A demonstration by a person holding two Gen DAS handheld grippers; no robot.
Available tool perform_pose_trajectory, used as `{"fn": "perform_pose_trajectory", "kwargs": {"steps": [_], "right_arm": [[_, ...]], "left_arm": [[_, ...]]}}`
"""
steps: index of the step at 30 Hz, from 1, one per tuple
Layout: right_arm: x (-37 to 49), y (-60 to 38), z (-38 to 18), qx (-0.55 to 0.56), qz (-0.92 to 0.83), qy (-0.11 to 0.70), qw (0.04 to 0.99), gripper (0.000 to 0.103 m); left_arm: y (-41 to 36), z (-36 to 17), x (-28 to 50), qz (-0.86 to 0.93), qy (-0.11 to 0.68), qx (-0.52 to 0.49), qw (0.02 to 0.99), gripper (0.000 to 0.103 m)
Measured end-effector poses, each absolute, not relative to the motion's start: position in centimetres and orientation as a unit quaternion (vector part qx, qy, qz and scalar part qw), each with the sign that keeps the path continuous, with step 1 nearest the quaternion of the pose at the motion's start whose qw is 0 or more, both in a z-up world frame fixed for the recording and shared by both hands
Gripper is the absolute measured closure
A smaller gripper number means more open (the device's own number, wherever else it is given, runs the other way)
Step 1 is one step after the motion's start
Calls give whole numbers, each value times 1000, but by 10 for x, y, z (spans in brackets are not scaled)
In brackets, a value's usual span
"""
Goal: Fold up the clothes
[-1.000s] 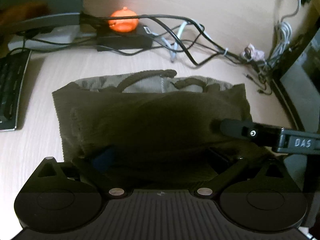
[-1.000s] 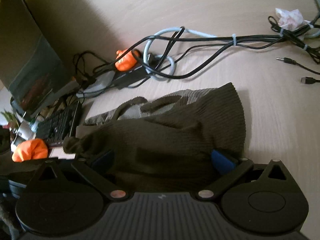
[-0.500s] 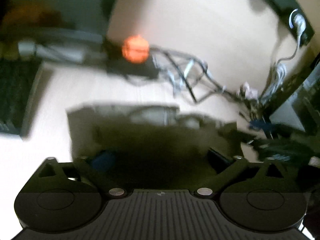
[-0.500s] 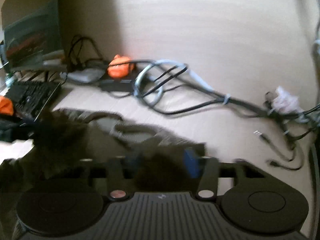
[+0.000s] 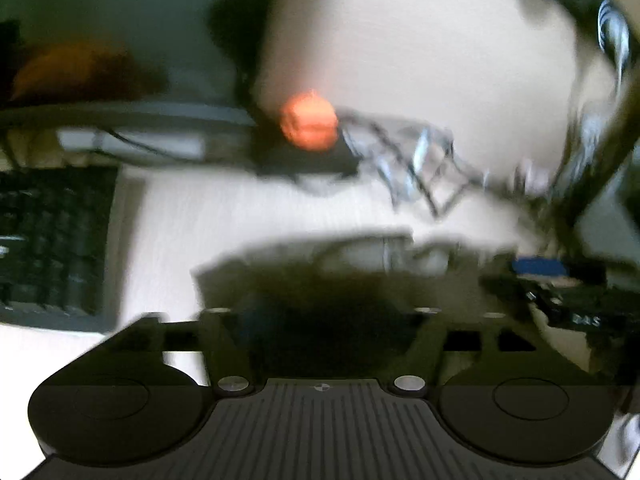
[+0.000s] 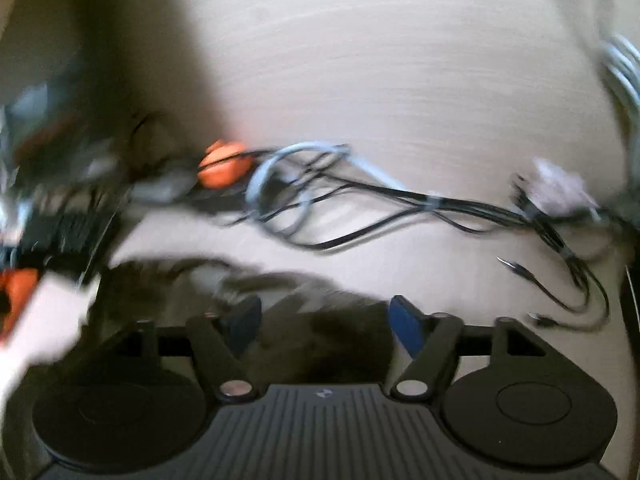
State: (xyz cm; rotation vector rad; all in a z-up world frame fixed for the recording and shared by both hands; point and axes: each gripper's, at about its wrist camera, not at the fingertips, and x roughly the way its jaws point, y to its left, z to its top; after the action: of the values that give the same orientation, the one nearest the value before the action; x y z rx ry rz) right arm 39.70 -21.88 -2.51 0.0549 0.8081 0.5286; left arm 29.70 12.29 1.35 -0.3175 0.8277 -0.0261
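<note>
Both views are pretty smeared, so take the fine detail with a grain of salt. The dark olive knit garment (image 5: 320, 280) is lying bunched on the light wooden desk (image 5: 248, 216), toward the desk's near edge, with its lighter grey inside showing along the far side of the pile. In the left wrist view the left gripper (image 5: 324, 316) sits right over the near part of the cloth, fingers spread wide and the jaws opening; the fabric runs between the two fingers, but it's too dark and blurred to tell if the pads are actually touching it. The right gripper (image 6: 320, 320) is at the right end of the same garment (image 6: 304, 300) in its own view, blue pads (image 6: 406, 318) clearly apart and the jaws opening too, with a fold of cloth sitting in the gap and not visibly pinched. You can also catch the right gripper poking in at the right edge of the left wrist view, its blue pad showing. Further back on the desk there's an orange ball-like thing (image 5: 308, 126) on a dark box, a tangle of cables (image 6: 360, 200) trailing to the right, and a black keyboard (image 5: 48, 240) near the left edge.
</note>
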Motion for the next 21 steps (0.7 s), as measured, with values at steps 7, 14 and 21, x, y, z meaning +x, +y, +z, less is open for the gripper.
{"fn": "perform_pose_trajectory", "kwargs": {"steps": [7, 14, 21], "right_arm": [[419, -211, -63, 89, 208, 417, 880, 34], [415, -191, -62, 56, 265, 425, 863, 85], [340, -217, 12, 66, 304, 369, 876, 87]], "left_arm": [[151, -14, 322, 44, 441, -194, 875, 9], [126, -34, 338, 32, 429, -138, 892, 42], [100, 21, 296, -62, 392, -99, 912, 86]]}}
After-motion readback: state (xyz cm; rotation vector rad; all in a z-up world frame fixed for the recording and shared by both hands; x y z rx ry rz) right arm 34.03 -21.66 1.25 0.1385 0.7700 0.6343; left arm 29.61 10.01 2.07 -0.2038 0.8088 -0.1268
